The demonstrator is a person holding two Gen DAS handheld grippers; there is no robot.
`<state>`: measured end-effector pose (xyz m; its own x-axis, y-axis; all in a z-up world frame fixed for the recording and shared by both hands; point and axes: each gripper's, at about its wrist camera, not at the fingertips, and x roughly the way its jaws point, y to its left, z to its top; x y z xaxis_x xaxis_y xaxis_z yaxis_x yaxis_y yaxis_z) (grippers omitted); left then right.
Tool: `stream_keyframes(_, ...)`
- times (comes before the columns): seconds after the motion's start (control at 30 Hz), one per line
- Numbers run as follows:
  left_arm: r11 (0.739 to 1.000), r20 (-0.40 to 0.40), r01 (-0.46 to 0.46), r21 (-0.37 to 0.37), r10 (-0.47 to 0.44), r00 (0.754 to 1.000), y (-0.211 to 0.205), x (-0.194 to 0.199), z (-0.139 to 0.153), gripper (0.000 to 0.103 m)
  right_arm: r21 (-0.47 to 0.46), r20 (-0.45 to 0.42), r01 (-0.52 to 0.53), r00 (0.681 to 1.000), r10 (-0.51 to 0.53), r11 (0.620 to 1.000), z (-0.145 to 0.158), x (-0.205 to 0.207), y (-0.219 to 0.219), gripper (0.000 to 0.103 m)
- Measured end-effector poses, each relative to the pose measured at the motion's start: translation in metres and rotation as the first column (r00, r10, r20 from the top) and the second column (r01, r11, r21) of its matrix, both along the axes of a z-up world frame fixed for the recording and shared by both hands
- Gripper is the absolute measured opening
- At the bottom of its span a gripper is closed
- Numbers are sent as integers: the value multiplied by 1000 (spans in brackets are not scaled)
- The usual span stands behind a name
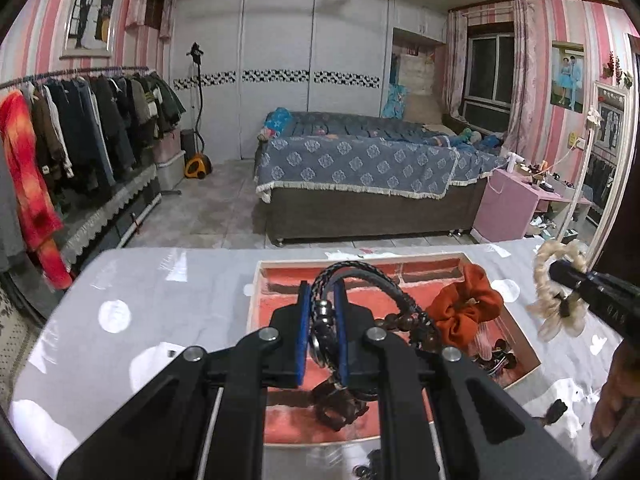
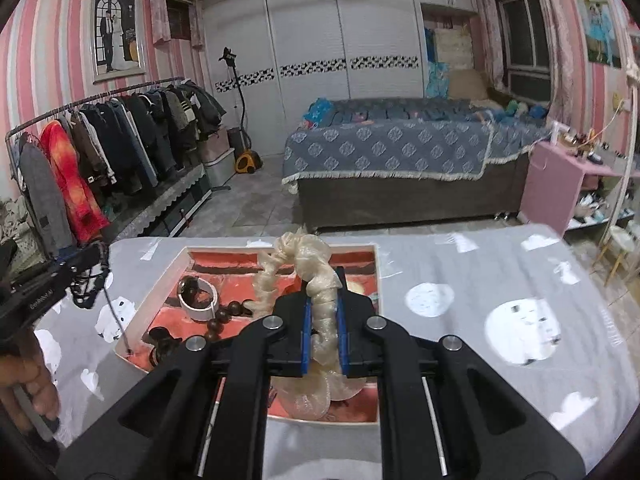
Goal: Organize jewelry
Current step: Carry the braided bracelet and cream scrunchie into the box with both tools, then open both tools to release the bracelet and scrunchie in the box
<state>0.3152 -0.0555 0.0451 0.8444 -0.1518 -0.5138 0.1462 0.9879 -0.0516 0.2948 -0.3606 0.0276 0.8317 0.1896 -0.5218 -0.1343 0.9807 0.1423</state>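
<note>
A white-rimmed tray [image 1: 256, 280] with a red velvet lining sits on the grey table. My left gripper [image 1: 323, 300] is shut on a black braided bracelet [image 1: 360, 270] and holds it over the tray. An orange scrunchie [image 1: 464, 308] and a dark bead bracelet [image 1: 404, 324] lie in the tray. My right gripper [image 2: 323, 296] is shut on a cream scrunchie [image 2: 296, 256] above the tray [image 2: 160, 280]. A white bangle [image 2: 198, 300] and dark beads [image 2: 224, 316] lie in it. The right gripper also shows at the right of the left wrist view [image 1: 560, 276], the left gripper at the left of the right wrist view [image 2: 94, 258].
The table [image 1: 160, 292] has a grey cloth with white spots under clear plastic. Small dark items [image 1: 554, 410] lie on it right of the tray. Beyond are a bed [image 1: 360, 160], a clothes rack [image 1: 80, 120] and a pink side table [image 1: 508, 204].
</note>
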Motion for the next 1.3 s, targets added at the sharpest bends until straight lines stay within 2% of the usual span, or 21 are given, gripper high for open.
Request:
stream_keyframes(0.13, 1000, -24, 2, 8, -2, 1000, -2, 12, -26, 12, -20, -23, -14, 1000, 14, 1000, -22, 10, 9, 11)
stream_keyframes(0.27, 1000, -110, 11, 13, -9, 994, -1, 27, -61, 12, -58, -90, -20, 996, 15, 998, -55, 27, 15, 12)
stream_keyframes(0.37, 1000, -143, -1, 6, 2, 990, 4, 33, -73, 12, -66, -139, -26, 990, 16, 997, -73, 36, 17, 12)
stream_keyframes(0.47, 1000, -148, -5, 13, 7, 989, 4, 35, -80, 12, -78, -165, -23, 986, 10, 997, -82, 39, 19, 16)
stream_keyframes(0.57, 999, -140, -14, 28, 18, 990, 3, 32, -84, 13, -78, -177, -8, 984, -6, 997, -90, 40, 16, 30)
stream_keyframes(0.67, 999, -150, -10, 39, 16, 989, 3, 31, -90, 18, -79, -191, -2, 982, -13, 997, -96, 40, 15, 33)
stream_keyframes(0.7, 999, -159, -6, 35, 11, 987, 2, 30, -93, 19, -78, -191, -2, 982, -13, 997, -96, 39, 15, 35)
stream_keyframes(0.73, 999, -155, -7, 37, 13, 988, 1, 29, -93, 25, -77, -190, -2, 982, -13, 997, -96, 39, 14, 40)
stream_keyframes(0.77, 999, -149, -12, 50, 19, 989, 0, 28, -92, 31, -78, -185, -2, 983, -12, 997, -95, 38, 13, 48)
stream_keyframes(0.8, 997, -130, -14, 76, 23, 991, -3, 24, -90, 31, -84, -180, -3, 984, -12, 996, -93, 37, 11, 53)
stream_keyframes(0.87, 995, -125, -7, 99, 20, 992, -6, 22, -87, 35, -98, -171, -14, 985, -3, 995, -87, 35, 12, 70)
stream_keyframes(0.9, 995, -124, -7, 99, 19, 992, -7, 21, -84, 38, -105, -164, -22, 987, 5, 994, -82, 34, 12, 73)
stream_keyframes(0.97, 996, -126, -7, 87, 18, 992, -5, 19, -78, 54, -116, -136, -18, 991, 2, 993, -70, 30, 9, 82)
stream_keyframes(1.07, 998, -109, -15, 68, 22, 994, -1, 15, -66, 58, -92, -111, -12, 994, 1, 996, -51, 24, -2, 87)
stream_keyframes(1.2, 999, -87, -22, 37, 26, 996, 8, 3, -46, 58, -66, -78, -2, 997, -4, 998, -28, 14, -16, 90)
stream_keyframes(1.3, 998, -65, -34, 44, 37, 997, 15, -17, -32, 58, -38, -50, 9, 999, -11, 999, -12, -3, -25, 90)
